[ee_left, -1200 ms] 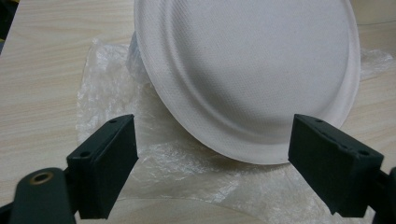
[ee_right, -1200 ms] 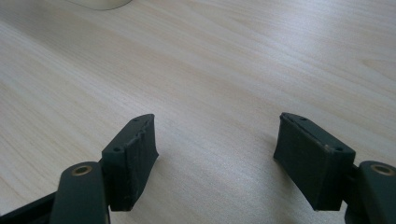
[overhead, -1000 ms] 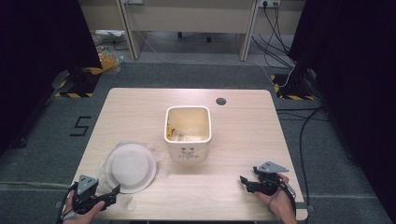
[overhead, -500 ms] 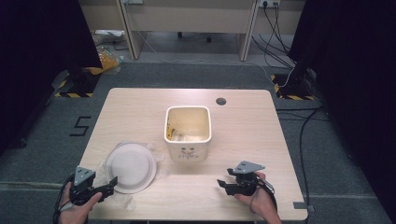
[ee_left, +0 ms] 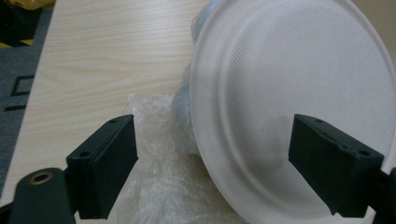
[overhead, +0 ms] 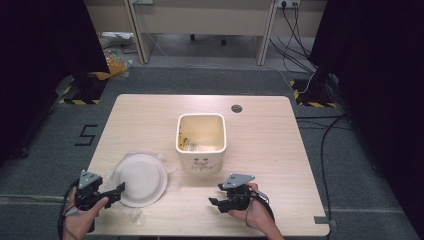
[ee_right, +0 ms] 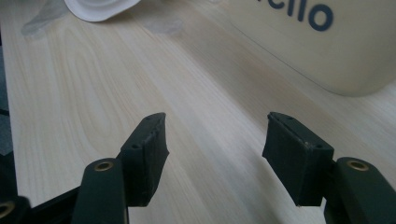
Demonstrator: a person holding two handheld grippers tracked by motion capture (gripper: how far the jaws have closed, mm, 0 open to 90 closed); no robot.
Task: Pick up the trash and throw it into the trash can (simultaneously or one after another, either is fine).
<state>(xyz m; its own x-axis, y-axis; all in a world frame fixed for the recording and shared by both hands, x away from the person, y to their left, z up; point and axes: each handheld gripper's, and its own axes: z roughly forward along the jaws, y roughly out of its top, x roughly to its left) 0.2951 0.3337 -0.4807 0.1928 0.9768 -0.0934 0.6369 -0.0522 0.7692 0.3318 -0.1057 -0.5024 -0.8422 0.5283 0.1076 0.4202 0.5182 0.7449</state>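
The round white paper plate (overhead: 140, 179) lies on the near left part of the pale wooden table (overhead: 265, 145), resting on a crumpled sheet of clear plastic wrap (ee_left: 159, 186) that sticks out from under its edge. The left gripper (overhead: 116, 191) sits at the plate's near left rim; in the left gripper view its jaws stand wide apart, one over the plastic wrap and one over the plate's face (ee_left: 289, 102), gripping nothing. The cream square plastic bin (overhead: 201, 141) with dark lettering on its side stands at the table's middle, just right of the plate. The right gripper (overhead: 216, 202) hovers low over bare tabletop in front of the bin, jaws wide and empty, pointing toward the plate.
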